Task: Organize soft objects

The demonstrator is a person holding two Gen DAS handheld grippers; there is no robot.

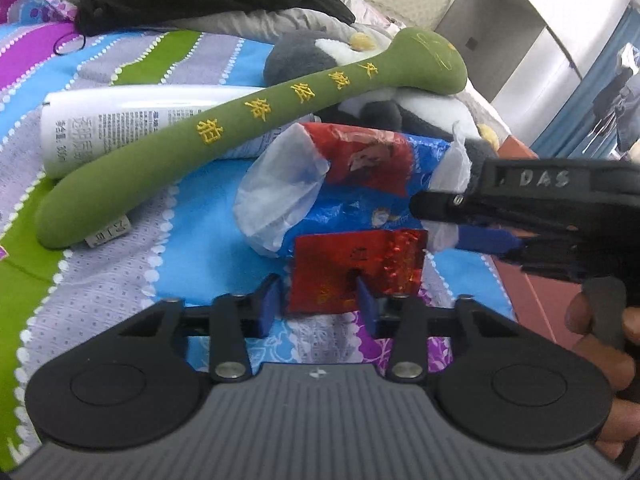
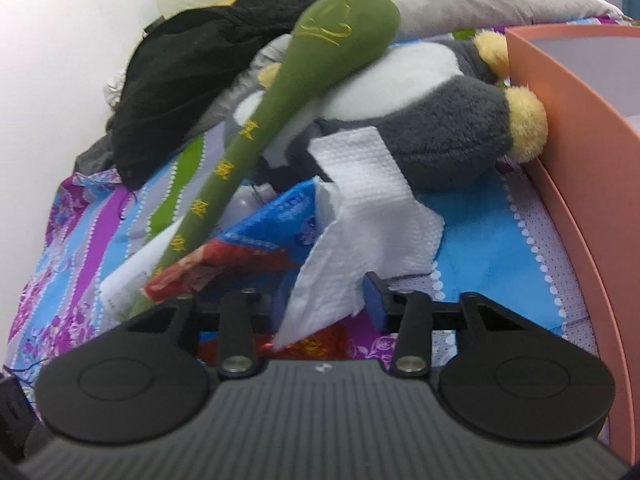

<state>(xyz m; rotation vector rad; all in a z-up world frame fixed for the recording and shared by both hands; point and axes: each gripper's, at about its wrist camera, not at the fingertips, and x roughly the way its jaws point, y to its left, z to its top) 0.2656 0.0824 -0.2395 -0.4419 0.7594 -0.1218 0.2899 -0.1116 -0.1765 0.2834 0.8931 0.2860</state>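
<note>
My left gripper point(image 1: 320, 308) hovers low over the bedspread with its jaws partly apart. A red foil packet point(image 1: 356, 268) lies between and under its blue pads point(image 1: 272, 306), and no squeeze on it shows. My right gripper point(image 1: 440, 222) comes in from the right, held by a person's hand point(image 1: 600, 320). Its jaws point(image 2: 324, 306) stand apart around a loose white tissue sheet point(image 2: 368, 216), which hides the left finger. The sheet comes out of a blue and red tissue pack point(image 1: 360, 168). Across the pile lies a long green plush stick point(image 1: 240, 120) with yellow characters, resting on a grey and white plush penguin point(image 2: 440, 132).
A white bottle point(image 1: 120, 116) lies under the green stick. A black garment point(image 2: 192, 80) and grey bedding are heaped at the back. An orange box point(image 2: 580, 160) stands along the right side of the striped, flowered bedspread point(image 1: 100, 288).
</note>
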